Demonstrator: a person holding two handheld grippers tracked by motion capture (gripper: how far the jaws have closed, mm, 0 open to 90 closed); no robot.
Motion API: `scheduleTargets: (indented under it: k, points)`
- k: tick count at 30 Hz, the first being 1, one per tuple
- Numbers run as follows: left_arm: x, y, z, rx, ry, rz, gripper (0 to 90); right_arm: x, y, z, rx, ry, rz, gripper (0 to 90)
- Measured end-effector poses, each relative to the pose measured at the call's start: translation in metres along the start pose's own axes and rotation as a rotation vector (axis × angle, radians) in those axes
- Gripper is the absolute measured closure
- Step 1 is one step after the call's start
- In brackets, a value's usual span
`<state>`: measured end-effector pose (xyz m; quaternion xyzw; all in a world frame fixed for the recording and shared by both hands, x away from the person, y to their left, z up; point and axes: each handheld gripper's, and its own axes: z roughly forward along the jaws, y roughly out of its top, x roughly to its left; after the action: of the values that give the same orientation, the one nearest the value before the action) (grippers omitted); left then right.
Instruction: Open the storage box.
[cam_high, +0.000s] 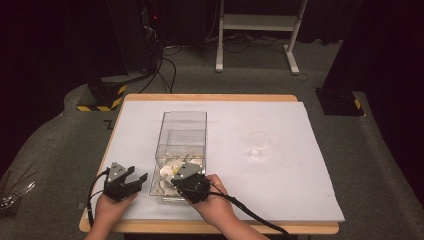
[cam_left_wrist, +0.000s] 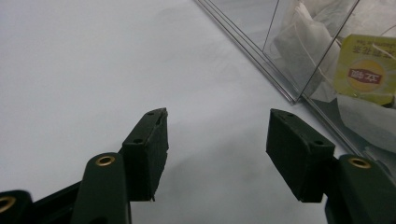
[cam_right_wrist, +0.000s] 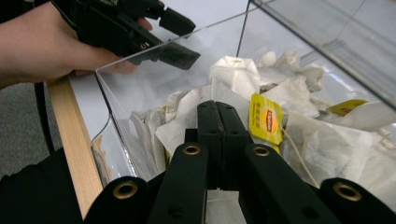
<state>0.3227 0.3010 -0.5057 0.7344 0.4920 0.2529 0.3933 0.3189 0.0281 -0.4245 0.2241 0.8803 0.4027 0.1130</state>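
- The pile of white paper tea bags (cam_right_wrist: 299, 116) with yellow tags is lying in the near end of the clear plastic rectangular box (cam_high: 181, 145), directly under and ahead of the right gripper (cam_right_wrist: 218, 109).
- The right gripper (cam_high: 186, 176) is reaching over the near wall of the box, and its black jaws are standing pressed together above the pile; whether a tea bag or its string is pinched between them cannot be told.
- One yellow tag (cam_right_wrist: 266, 119) is lying just right of the closed jaw tips.
- The left gripper (cam_high: 131, 177) is resting on the white table cover (cam_high: 280, 180), just left of the box and apart from it.
- Its jaws are standing apart with bare cover between them, gripping nothing.
- A clear plastic cup (cam_high: 259, 144) is standing on the cover, well to the right of the box.
- The box's near wall is standing between the right hand (cam_high: 216, 202) and the tea bags.
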Motion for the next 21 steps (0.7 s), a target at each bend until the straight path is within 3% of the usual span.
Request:
scheduleTargets:
  k: [11, 16, 21]
  points:
    - [0.0, 0.0, 0.0, 0.004, 0.002, 0.002, 39.1, -0.003, -0.003, -0.019, -0.112, -0.039, -0.041, 90.0]
    - [0.0, 0.0, 0.0, 0.008, 0.003, 0.006, 39.1, -0.008, -0.006, -0.024, -0.157, -0.028, -0.016, 90.0]
    - [0.0, 0.0, 0.0, 0.004, 0.005, 0.006, 39.1, -0.011, -0.01, -0.028, -0.193, -0.035, -0.026, 90.0]
